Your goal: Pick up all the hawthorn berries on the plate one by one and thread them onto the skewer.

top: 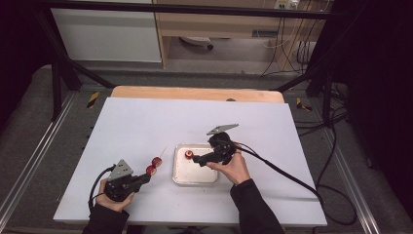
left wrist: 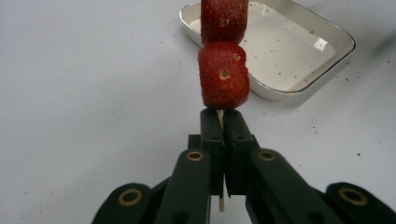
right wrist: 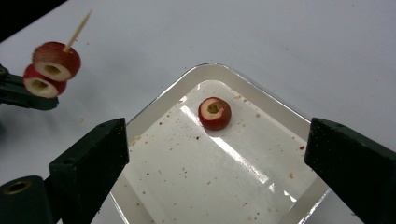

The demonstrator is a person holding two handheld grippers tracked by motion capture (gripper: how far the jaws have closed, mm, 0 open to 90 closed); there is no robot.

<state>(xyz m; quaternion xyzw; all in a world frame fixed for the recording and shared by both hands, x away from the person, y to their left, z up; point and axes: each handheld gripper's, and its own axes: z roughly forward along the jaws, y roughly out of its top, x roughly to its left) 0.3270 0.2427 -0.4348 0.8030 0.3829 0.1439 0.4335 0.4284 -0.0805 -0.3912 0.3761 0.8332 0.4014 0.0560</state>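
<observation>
Jaws of the left gripper (left wrist: 223, 122) clench a skewer (right wrist: 77, 30) carrying two fruit slices (top: 154, 165) just left of the tray (right wrist: 154, 112), while the right gripper (right wrist: 217, 149) hangs spread wide above that tray, the last slice (right wrist: 214, 113) lying unthreaded inside it, between and beyond its tips.
</observation>
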